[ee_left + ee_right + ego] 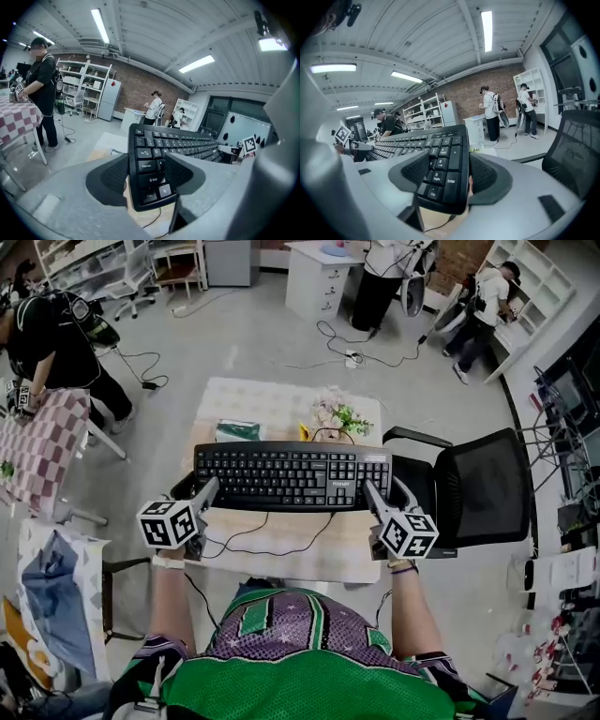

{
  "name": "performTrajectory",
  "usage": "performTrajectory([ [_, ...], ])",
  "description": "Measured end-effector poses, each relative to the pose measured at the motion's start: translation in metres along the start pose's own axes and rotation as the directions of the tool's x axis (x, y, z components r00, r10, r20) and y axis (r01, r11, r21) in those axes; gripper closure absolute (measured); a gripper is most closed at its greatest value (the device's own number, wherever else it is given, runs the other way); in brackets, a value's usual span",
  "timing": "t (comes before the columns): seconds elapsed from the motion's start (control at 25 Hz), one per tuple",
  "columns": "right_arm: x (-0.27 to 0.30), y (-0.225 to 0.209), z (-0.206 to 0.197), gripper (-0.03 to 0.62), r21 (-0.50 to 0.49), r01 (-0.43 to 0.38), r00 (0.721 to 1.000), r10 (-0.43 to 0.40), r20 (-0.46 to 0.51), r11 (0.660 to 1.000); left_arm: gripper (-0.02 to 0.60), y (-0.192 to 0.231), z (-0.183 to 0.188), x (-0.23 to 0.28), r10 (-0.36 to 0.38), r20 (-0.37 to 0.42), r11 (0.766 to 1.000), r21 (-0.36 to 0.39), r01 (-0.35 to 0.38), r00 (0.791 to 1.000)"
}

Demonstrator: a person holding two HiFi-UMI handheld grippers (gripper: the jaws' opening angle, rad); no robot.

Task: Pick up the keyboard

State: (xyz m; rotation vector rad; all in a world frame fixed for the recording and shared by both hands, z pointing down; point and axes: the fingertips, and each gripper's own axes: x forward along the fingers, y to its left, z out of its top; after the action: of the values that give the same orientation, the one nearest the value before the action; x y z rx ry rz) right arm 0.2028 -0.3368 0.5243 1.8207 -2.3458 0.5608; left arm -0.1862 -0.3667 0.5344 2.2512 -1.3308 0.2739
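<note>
Left tool clamped on keyboard left end, right tool clamped on right end; keyboard held over table.

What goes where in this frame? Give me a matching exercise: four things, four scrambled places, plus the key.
Things
1. left gripper
2. right gripper
3. black chair
4. flowers

Places
A. beside the table, on the person's right
B. jaws shut on the number-pad end of the keyboard
C. on the table, beyond the keyboard
D. jaws shut on the keyboard's Ctrl/Shift end

Pairs: 1-D, 2-B, 3-A, 4-C
</note>
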Motion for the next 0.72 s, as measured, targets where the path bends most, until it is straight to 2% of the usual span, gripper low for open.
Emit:
performTrajectory([
  [0.32, -0.041, -0.001, 0.058, 0.335, -0.019, -0.017, 0.989, 0.019, 0.148, 1.0, 0.337, -0.049, 0.062, -0.032, -0.007, 0.139, 0.993, 0.118, -0.009, 0.99],
  [0.72, -0.093, -0.002, 0.127, 0.335, -0.059, -0.024, 0.959, 0.04, 0.281, 0.998, 0.337, -0.105, 0.127, -0.07, -0.065, 0.29, 0.981, 0.192, 0.009, 0.955],
])
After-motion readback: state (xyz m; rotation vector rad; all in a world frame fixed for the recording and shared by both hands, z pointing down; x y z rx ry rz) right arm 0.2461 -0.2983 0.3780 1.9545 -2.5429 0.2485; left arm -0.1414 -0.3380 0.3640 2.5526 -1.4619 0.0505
